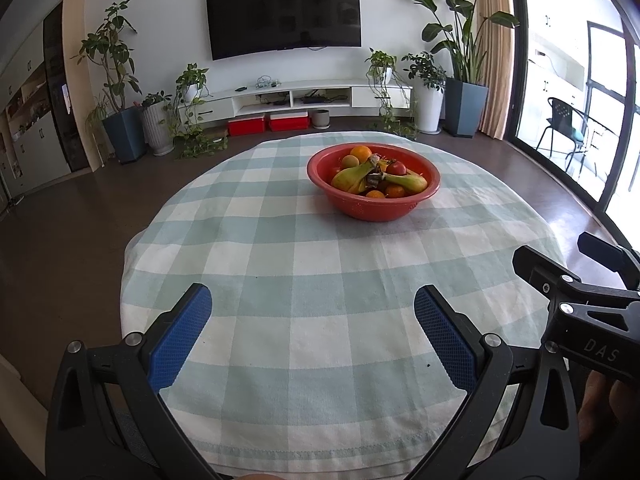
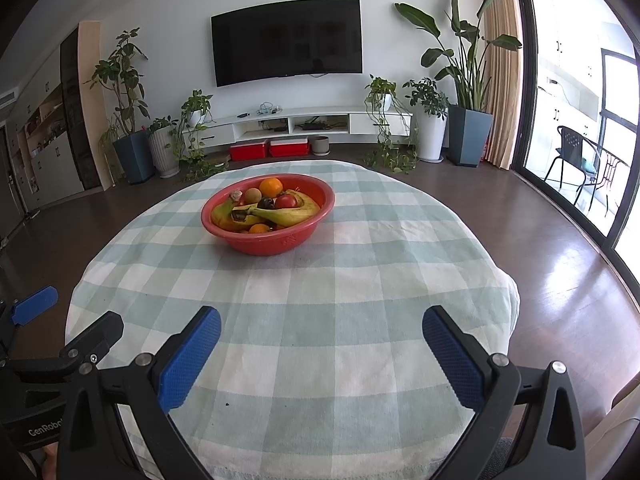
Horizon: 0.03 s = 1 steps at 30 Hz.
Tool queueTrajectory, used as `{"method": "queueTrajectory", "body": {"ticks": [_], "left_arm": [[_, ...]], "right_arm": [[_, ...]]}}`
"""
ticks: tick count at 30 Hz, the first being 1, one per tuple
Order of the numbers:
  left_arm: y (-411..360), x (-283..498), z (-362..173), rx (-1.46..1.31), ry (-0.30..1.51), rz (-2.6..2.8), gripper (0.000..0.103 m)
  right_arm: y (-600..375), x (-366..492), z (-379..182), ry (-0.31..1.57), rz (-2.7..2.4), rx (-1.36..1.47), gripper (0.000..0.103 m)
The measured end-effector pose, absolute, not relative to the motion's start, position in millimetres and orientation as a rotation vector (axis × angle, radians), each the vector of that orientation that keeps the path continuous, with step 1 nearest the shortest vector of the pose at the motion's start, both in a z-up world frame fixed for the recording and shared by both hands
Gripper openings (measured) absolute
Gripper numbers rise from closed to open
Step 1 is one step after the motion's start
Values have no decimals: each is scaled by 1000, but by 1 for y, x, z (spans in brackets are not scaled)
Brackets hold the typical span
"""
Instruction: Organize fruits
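A red bowl (image 1: pixel 374 208) (image 2: pixel 264 246) stands on the far half of the round table. It holds bananas (image 1: pixel 352 178) (image 2: pixel 286 214), an orange (image 1: pixel 360 153) (image 2: pixel 271 186), a tomato (image 1: pixel 396 168) (image 2: pixel 286 201) and other small fruit. My left gripper (image 1: pixel 312 300) hangs open over the near part of the checked cloth, well short of the bowl, nothing between its blue pads. My right gripper (image 2: pixel 322 322) is open too, also near the table's front, with the bowl ahead and to its left. Each gripper shows at the edge of the other's view.
The table wears a green-and-white checked cloth (image 1: pixel 320 280) (image 2: pixel 340 280) with bare cloth between grippers and bowl. Beyond are dark floor, a TV (image 1: pixel 284 14), a white low cabinet (image 1: pixel 296 98), potted plants (image 1: pixel 120 80) and red boxes (image 1: pixel 268 122). Glass doors (image 1: pixel 580 100) are at the right.
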<state>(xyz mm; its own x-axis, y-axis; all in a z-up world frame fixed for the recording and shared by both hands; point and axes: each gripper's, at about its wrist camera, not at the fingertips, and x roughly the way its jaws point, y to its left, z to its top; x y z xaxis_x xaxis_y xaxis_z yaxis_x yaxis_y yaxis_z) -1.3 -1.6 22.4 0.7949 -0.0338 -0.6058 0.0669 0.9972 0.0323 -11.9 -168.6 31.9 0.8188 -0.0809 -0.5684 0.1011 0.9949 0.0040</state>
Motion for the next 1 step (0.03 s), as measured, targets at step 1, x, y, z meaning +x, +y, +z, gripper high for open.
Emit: {"method": "queueTrajectory", "body": {"ticks": [1], "left_arm": [[1,-2,22,52,650,-55,103]], "right_arm": [[-168,-13,31,605,-97,36,103]]}}
